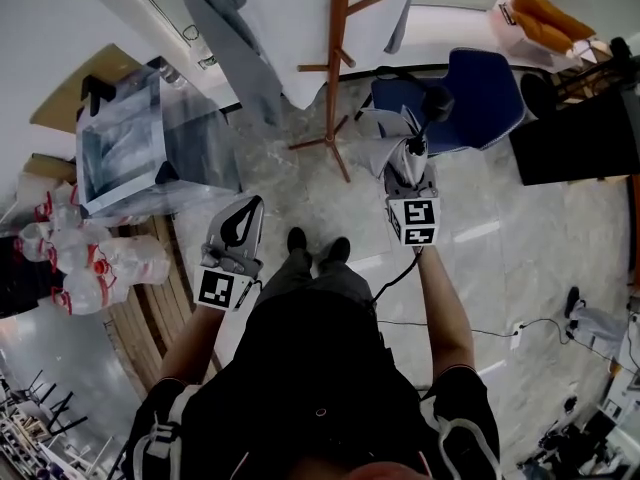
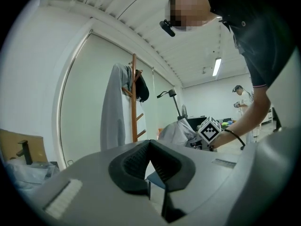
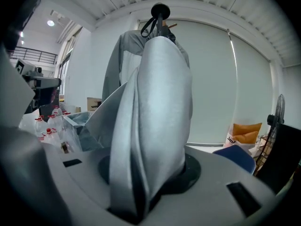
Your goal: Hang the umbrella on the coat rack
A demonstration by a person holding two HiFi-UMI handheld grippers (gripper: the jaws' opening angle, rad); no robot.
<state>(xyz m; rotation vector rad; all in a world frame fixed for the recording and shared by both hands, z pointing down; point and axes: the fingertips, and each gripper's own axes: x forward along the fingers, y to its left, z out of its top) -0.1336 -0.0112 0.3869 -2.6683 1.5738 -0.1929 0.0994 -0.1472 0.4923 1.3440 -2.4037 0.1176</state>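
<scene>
- Clamped on the folded umbrella (image 3: 149, 112) in the right hand-held gripper (image 1: 408, 170): soft matt grey fabric gathered in long pleats, filling the gap between the jaws.
- Topped at 12 o'clock in the right gripper view with a round black handle (image 3: 160, 9) and a thin looped strap.
- Shut empty, the left hand-held gripper (image 2: 149, 144): ribbed black pads meeting at the tips, set in a smooth grey shell.
- In the head view, umbrella at 1 o'clock from the person's shoes (image 1: 315, 246), just in front of a blue chair (image 1: 487, 90), near the coat rack (image 1: 337, 63) but apart from it.
- Slim reddish wooden pole with angled pegs and splayed feet; draped with a long grey coat (image 1: 222, 26) and a white garment (image 1: 295, 28).
- Underfoot a glossy pale floor (image 1: 520, 238) with a marbled pattern; a thin black cable (image 1: 470, 330) trailing at 4 o'clock.
- At 10 o'clock a box wrapped in clear crinkled plastic (image 1: 120, 146); at 9 o'clock shrink-wrapped bottles (image 1: 88, 263) with red labels, beside wooden slats (image 1: 155, 303).
- Behind the rack, a wide pale roller blind (image 3: 221, 84) under a ribbed white ceiling.
- Bare floor between shoes and rack feet; chair close at 1 o'clock, box edge close at 10 o'clock.
</scene>
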